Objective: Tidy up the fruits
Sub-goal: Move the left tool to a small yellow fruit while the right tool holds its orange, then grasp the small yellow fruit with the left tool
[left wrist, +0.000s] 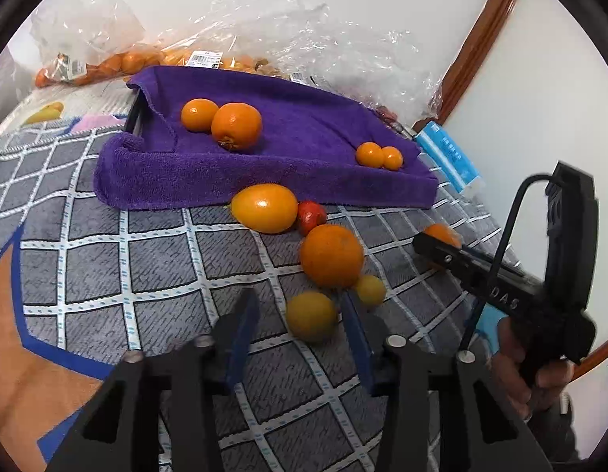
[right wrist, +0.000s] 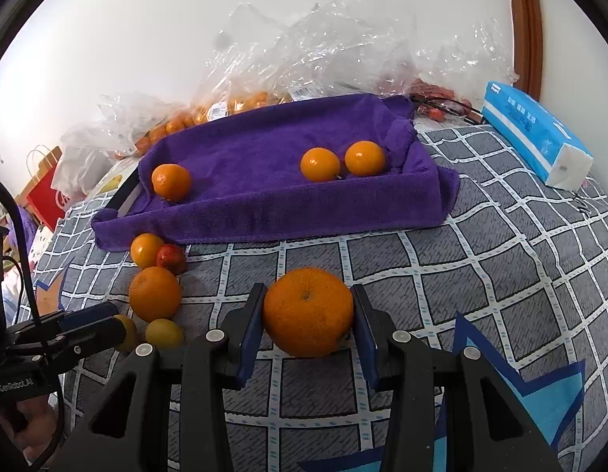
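- Orange (right wrist: 307,310), large and dimpled, sits on the checked cloth (right wrist: 481,275) between the blue pads of the right gripper (right wrist: 308,322); both pads lie against its sides, so the gripper is closed on it.
- Yellowish fruit (left wrist: 311,316) lies between the spread fingers of the left gripper (left wrist: 300,338), nearer the right finger, with clear cloth between it and the left finger; this gripper is open and holds nothing.
- Just beyond it a small yellow fruit (left wrist: 370,289) touches a big orange (left wrist: 331,255); farther still lie a small red fruit (left wrist: 311,217) and an oval yellow-orange fruit (left wrist: 264,207), the last against the near wall of the tray.
- Tray (left wrist: 264,181), lined with a purple towel, stands at the far side; in it two oranges (left wrist: 221,120) touch at the left and two small ones (left wrist: 378,155) touch in the right corner.
- Behind the tray lie clear plastic bags (right wrist: 304,47) with more oranges; a blue tissue pack (right wrist: 536,133) lies to the right.
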Demonstrator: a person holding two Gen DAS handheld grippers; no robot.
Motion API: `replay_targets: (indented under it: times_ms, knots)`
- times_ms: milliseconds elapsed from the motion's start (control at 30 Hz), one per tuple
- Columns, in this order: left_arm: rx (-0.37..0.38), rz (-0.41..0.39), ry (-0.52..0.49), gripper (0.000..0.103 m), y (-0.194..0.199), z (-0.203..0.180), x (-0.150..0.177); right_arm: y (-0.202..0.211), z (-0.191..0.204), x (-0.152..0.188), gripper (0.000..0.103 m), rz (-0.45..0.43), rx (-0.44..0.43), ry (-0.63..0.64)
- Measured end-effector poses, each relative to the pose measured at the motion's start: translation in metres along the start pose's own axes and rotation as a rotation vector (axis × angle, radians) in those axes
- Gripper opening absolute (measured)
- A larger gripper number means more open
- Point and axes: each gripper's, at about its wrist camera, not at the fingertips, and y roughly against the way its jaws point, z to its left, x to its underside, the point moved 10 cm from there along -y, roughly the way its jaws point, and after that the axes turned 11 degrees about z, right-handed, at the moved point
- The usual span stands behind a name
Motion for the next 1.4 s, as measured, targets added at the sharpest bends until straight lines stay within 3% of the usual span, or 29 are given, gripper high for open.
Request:
replay_targets:
  times_ms: [33, 300, 533, 967, 1400]
  knots:
    - [0.011, 0.009, -0.008, 0.027, -0.001, -0.002, 0.001, -0.001, -0.001, 0.000, 0.042, 0.003, 0.004, -0.002]
    - [0.059, 0.014, 0.025, 0.028, 0.003, 0.002, 0.001, -0.003, -0.003, -0.001, 0.042, 0.010, 0.009, -0.013]
    - [-0.050, -0.061, 0.053, 0.028, 0.013, 0.016, -0.006, -0.003, -0.002, -0.001, 0.042, 0.010, 0.010, -0.012]
    - [-0.035, -0.045, 0.076, 0.028, 0.006, 0.021, -0.009, 0.002, -0.001, -0.001, 0.042, -0.008, -0.016, -0.016]
    - [-0.060, -0.171, 0.161, 0.028, 0.028, 0.042, -0.020, 0.010, 0.001, -0.003, 0.042, -0.043, -0.043, -0.022]
